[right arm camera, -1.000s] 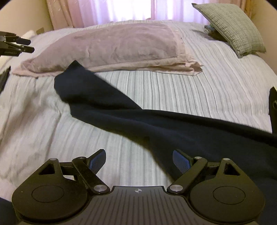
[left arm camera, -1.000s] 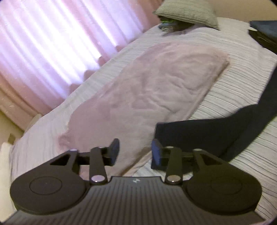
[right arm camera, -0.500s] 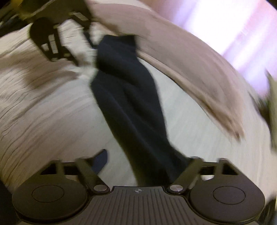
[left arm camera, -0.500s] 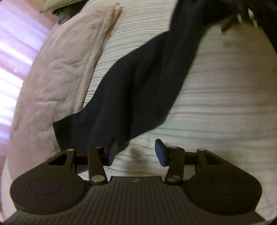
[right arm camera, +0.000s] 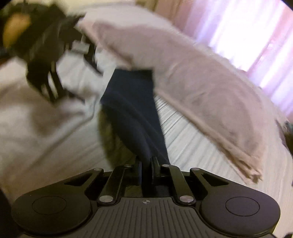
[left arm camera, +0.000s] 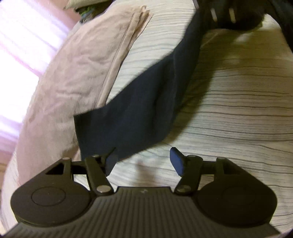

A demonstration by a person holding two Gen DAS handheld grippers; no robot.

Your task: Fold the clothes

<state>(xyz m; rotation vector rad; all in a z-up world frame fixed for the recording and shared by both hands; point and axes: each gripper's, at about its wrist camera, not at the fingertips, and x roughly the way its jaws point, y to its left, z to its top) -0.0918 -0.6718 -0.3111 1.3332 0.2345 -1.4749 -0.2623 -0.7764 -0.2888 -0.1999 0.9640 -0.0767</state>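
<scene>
A long dark navy garment point(left arm camera: 146, 109) lies stretched across the striped bedspread point(left arm camera: 238, 119). Its squared end rests against the pink pillow point(left arm camera: 73, 73). My left gripper point(left arm camera: 142, 162) is open, its left finger just at the garment's near edge, the right finger over bare bedspread. In the right wrist view my right gripper point(right arm camera: 146, 171) is shut on the navy garment point(right arm camera: 133, 113), which runs away from the jaws toward the pillow point(right arm camera: 201, 87). The left gripper point(right arm camera: 49, 60) shows blurred at the upper left there, and the right gripper shows in the left wrist view point(left arm camera: 225, 16).
A pink curtain with bright window light point(right arm camera: 247, 27) lies behind the bed. A green checked cushion point(left arm camera: 80, 3) sits at the top edge beyond the pillow. The striped bedspread point(right arm camera: 36, 128) extends to both sides of the garment.
My right gripper has closed on the navy garment. My left gripper opened wider and swung from above the pillow down to the garment's squared end.
</scene>
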